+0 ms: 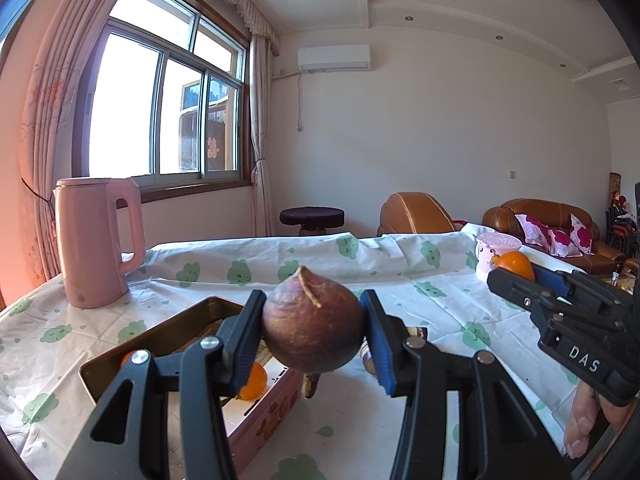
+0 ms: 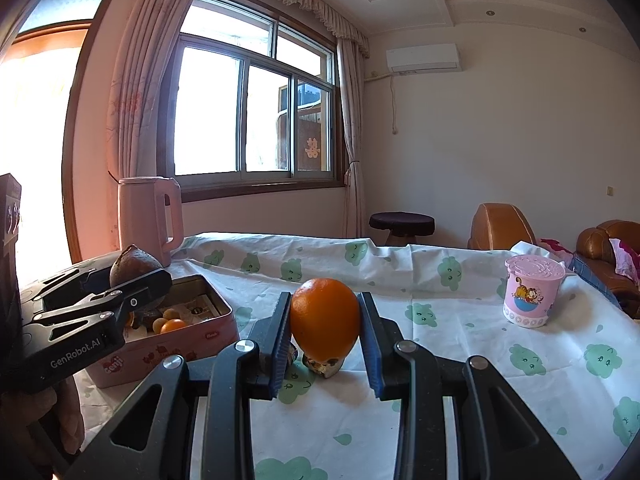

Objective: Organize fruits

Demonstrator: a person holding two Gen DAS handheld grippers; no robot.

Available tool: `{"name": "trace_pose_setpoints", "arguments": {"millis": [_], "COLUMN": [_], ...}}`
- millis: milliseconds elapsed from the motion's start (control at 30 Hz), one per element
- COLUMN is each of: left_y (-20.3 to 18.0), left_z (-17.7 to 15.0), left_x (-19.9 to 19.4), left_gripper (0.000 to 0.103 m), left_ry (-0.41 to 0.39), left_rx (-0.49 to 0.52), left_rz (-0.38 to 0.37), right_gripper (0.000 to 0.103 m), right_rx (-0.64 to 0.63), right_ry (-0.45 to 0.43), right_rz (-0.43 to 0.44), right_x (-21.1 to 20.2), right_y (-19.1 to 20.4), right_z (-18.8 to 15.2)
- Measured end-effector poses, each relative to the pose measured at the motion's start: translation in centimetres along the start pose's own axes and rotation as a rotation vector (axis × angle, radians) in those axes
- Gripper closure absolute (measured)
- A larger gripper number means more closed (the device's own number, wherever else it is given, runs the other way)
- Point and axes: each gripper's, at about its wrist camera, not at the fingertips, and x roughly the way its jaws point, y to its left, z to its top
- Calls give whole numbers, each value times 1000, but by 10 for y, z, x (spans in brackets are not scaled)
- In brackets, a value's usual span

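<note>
My left gripper [image 1: 314,326] is shut on a brown round fruit [image 1: 314,326] with a dry stem, held above the table just right of the pink tin box [image 1: 264,420]. It shows in the right wrist view too, the left gripper [image 2: 132,280] with the brown fruit [image 2: 134,266] over the tin [image 2: 180,344]. My right gripper [image 2: 325,320] is shut on an orange [image 2: 325,320], held above the tablecloth; in the left view the right gripper [image 1: 516,270] holds the orange [image 1: 516,264]. Small oranges [image 2: 174,325] lie in the tin.
A pink kettle [image 1: 96,240] stands at the table's far left. A pink lidded cup [image 2: 530,290] stands at the right. Small dark items [image 2: 324,364] lie on the green-patterned cloth [image 2: 460,360] under the orange. Sofas and a stool stand behind.
</note>
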Motion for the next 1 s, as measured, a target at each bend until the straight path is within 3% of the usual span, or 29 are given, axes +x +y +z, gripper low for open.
{"name": "trace_pose_setpoints", "arguments": {"millis": [267,1000], "left_y": [6,49], "left_z": [-1,5], "left_x": [0,1], "left_gripper": [53,53], "left_ry": [14,78], "left_rx": [-7,-52], "left_rz": [5,58], "right_gripper": [69,69], "right_rx": [-31,-82], "right_ry": [-4,51], "right_rz": [-2,116], "right_x": [-1,31], "right_y": [7,58], "right_z": [1,13]}}
